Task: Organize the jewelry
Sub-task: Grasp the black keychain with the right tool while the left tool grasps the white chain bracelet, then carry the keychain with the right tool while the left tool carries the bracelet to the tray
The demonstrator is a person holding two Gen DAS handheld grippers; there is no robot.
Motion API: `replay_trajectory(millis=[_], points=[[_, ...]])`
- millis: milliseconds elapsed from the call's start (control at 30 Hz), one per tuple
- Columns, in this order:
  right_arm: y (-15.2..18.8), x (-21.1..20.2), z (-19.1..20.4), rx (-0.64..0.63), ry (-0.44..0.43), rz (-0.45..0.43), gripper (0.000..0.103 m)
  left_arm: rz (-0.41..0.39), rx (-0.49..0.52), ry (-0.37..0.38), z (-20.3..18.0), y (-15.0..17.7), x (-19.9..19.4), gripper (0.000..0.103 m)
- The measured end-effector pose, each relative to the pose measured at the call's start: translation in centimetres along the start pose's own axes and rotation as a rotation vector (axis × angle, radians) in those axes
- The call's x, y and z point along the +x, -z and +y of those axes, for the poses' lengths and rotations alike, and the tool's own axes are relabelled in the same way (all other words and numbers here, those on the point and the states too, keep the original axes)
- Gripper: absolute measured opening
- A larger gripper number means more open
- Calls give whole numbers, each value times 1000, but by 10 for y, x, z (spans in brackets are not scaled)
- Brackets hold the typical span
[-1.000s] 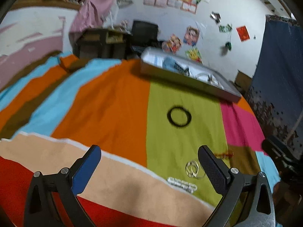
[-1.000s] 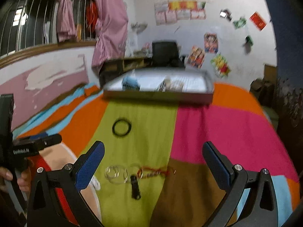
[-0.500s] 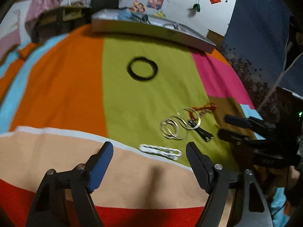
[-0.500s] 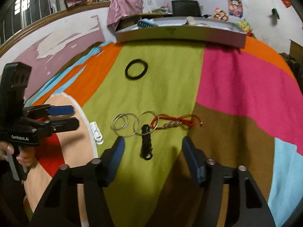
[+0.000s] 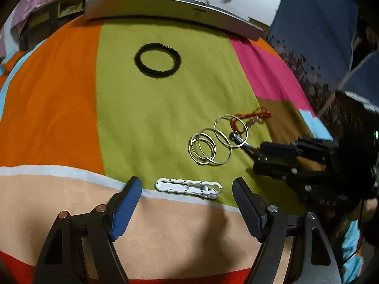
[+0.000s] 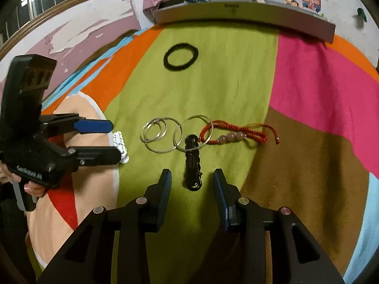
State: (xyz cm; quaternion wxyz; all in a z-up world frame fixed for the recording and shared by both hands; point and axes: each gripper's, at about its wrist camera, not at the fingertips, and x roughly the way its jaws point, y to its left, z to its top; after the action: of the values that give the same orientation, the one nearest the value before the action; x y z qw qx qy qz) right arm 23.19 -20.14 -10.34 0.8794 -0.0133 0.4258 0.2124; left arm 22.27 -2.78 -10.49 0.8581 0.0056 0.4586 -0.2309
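On the striped blanket lie a white hair clip (image 5: 175, 185), linked silver rings (image 5: 213, 146), a black clip (image 6: 193, 163), a red cord bracelet with beads (image 6: 236, 135) and a black hair tie (image 5: 157, 60). My left gripper (image 5: 187, 185) is open and low, with the white hair clip lying crosswise between its fingertips. My right gripper (image 6: 191, 176) is open with a narrow gap, and the near end of the black clip sits between its tips. Each gripper shows in the other's view: the right gripper (image 5: 272, 158) and the left gripper (image 6: 116, 140).
A long grey tray (image 6: 236, 11) holding small items stands at the blanket's far edge. A hand (image 6: 30, 187) holds the left gripper's handle. Behind the tray are a dark desk (image 5: 47, 16) and a wall with posters; a dark blue curtain (image 5: 319, 35) hangs at the right.
Both grippers came down and forward toward the jewellery and their jaws narrowed. The left now brackets the white hair clip; the right now brackets the black clip's near end.
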Motion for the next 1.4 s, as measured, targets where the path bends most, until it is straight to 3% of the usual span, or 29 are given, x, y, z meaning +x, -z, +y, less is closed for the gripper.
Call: replay_trajectory(millis=[167,333,400,500,867,1167,1400], points=[[-1,2,-3,19,-1,-5,28,20,78,-62,-12,1,8,75],[1,3,0,18,2,-7,28,18,94,-86,-13,1,8,57],[1,1,-2,17,0,-10,26,14,89,-76,-12,1,8,57],[-1,5,2,11,6,-5,14,5,88,-63,-12,1,5,57],[21,-20,30,8,-35,63,13,-16,8,-22,-9,16,-29,57],[16,-72,20,61,-23,-109,13,-108,-25,24,-16,3,-56,57],[-46,-95,2,66,15,-275,13,-220,-61,33,-6,-64,-77,57]])
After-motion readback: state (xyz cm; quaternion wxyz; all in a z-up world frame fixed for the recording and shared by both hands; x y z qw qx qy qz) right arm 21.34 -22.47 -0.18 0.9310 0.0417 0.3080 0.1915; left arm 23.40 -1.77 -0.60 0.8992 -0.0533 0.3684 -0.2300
